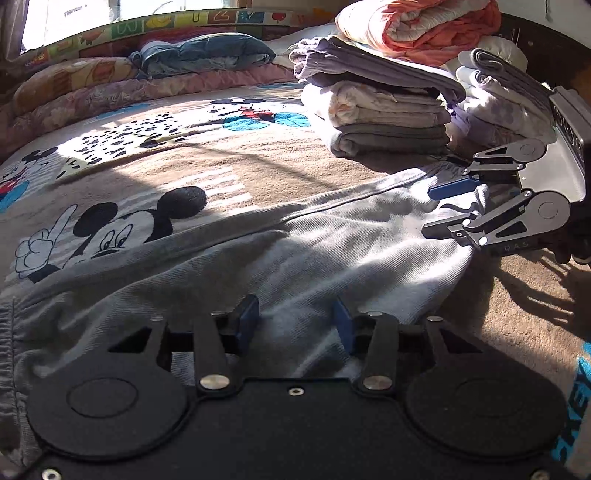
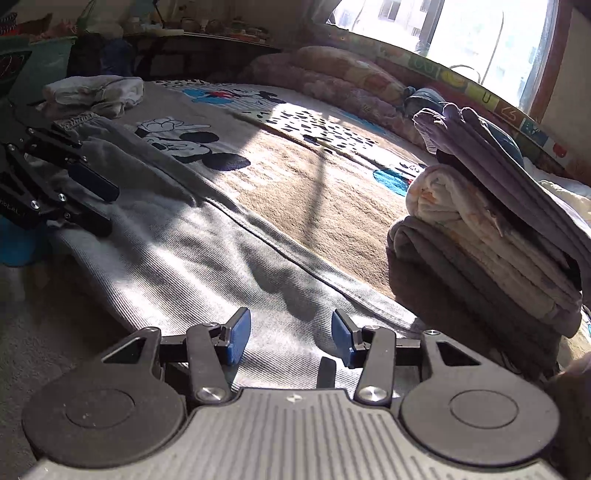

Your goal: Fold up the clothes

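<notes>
Grey trousers [image 1: 295, 240] lie flat along the cartoon-mouse blanket [image 1: 229, 177], their elastic waistband [image 1: 9, 332] at the left edge. My left gripper [image 1: 295, 323] is open low over the waistband end, with cloth showing between its blue pads [image 1: 247, 319]. My right gripper [image 1: 436, 208] is open at the far leg end. In the right wrist view the trousers [image 2: 184, 254] run away from my open right gripper [image 2: 290, 336] toward the left gripper [image 2: 99, 201], which is open by the waistband [image 2: 75, 120]. Neither gripper pinches any cloth.
A stack of folded clothes [image 1: 388, 110] [image 2: 498, 240] stands close beside the leg end, with a second stack [image 1: 498, 99] behind it. An orange quilt [image 1: 417, 26], a folded blue item [image 1: 207, 55] and pink bedding line the far side. A small white pile [image 2: 96, 94] lies beyond the waistband.
</notes>
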`<state>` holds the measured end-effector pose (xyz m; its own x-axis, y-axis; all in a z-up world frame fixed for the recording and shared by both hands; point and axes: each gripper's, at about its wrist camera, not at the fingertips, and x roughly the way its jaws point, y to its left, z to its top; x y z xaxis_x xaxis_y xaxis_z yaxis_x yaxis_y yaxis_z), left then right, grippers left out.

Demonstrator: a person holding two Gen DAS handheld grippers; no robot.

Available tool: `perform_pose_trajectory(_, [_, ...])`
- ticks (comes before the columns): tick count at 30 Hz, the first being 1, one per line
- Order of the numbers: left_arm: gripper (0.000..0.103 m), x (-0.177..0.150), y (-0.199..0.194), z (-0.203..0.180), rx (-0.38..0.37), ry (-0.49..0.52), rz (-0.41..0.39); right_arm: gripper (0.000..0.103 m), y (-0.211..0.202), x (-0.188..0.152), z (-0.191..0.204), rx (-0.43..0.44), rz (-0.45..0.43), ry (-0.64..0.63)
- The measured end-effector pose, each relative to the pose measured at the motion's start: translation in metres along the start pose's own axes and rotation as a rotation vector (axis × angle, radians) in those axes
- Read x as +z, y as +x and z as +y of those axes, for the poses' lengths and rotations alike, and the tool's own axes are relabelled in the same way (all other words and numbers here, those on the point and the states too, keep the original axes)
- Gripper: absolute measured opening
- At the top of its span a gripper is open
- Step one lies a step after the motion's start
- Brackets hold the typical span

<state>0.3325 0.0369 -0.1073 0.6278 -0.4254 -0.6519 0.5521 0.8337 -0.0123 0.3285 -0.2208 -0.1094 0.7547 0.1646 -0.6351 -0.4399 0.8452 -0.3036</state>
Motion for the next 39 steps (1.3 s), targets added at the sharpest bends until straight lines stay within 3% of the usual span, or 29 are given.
perform_pose_trajectory(4, [0.051,0.004,-0.012,0.0,-0.02,-0.004,-0.044,0.048,-0.038,-0.011,-0.034,-0.096,-0.116,0.253])
perform_pose_trajectory(6, [0.056,0.008,-0.017,0.003,-0.041,-0.026,-0.064,0.051,-0.05,-0.028,-0.06,-0.126,-0.116,0.472])
perform_pose_trajectory(8, [0.062,0.009,-0.02,0.004,-0.058,-0.045,-0.074,0.053,-0.053,-0.057,-0.087,-0.063,-0.107,0.775])
perform_pose_trajectory(10, [0.066,0.01,-0.02,0.002,-0.064,-0.048,-0.072,0.06,-0.051,-0.096,-0.107,0.06,-0.144,1.124])
perform_pose_trajectory(12, [0.066,0.011,-0.021,0.001,-0.078,-0.054,-0.078,0.073,-0.042,-0.126,-0.112,0.198,-0.181,1.384])
perform_pose_trajectory(13, [0.066,0.012,-0.021,0.0,-0.084,-0.059,-0.083,0.073,-0.037,-0.137,-0.109,0.234,-0.197,1.484])
perform_pose_trajectory(19, [0.066,0.013,-0.022,0.004,-0.083,-0.086,-0.093,0.072,-0.02,-0.129,-0.095,0.254,-0.238,1.457])
perform_pose_trajectory(23, [0.066,0.013,-0.023,0.009,-0.077,-0.106,-0.1,0.072,-0.011,-0.125,-0.092,0.222,-0.294,1.483])
perform_pose_trajectory(25, [0.066,0.013,-0.023,0.01,-0.078,-0.115,-0.102,0.057,-0.012,-0.127,-0.089,0.163,-0.284,1.482])
perform_pose_trajectory(26, [0.066,0.013,-0.023,0.011,-0.079,-0.115,-0.101,0.03,-0.012,-0.128,-0.088,0.133,-0.279,1.482])
perform_pose_trajectory(27, [0.066,0.012,-0.023,0.011,-0.08,-0.115,-0.1,0.016,-0.013,-0.136,-0.089,0.131,-0.302,1.525])
perform_pose_trajectory(28, [0.066,0.012,-0.022,0.011,-0.079,-0.116,-0.098,0.014,-0.014,-0.144,-0.089,0.129,-0.326,1.57])
perform_pose_trajectory(31, [0.066,0.01,-0.021,0.013,-0.081,-0.122,-0.094,0.015,-0.021,-0.139,-0.089,0.094,-0.341,1.531])
perform_pose_trajectory(34, [0.066,0.009,-0.019,0.016,-0.08,-0.13,-0.09,0.028,-0.02,-0.139,-0.09,0.099,-0.335,1.528])
perform_pose_trajectory(39, [0.066,0.007,-0.016,0.018,-0.056,-0.125,-0.077,0.066,-0.026,-0.132,-0.084,0.168,-0.358,1.515])
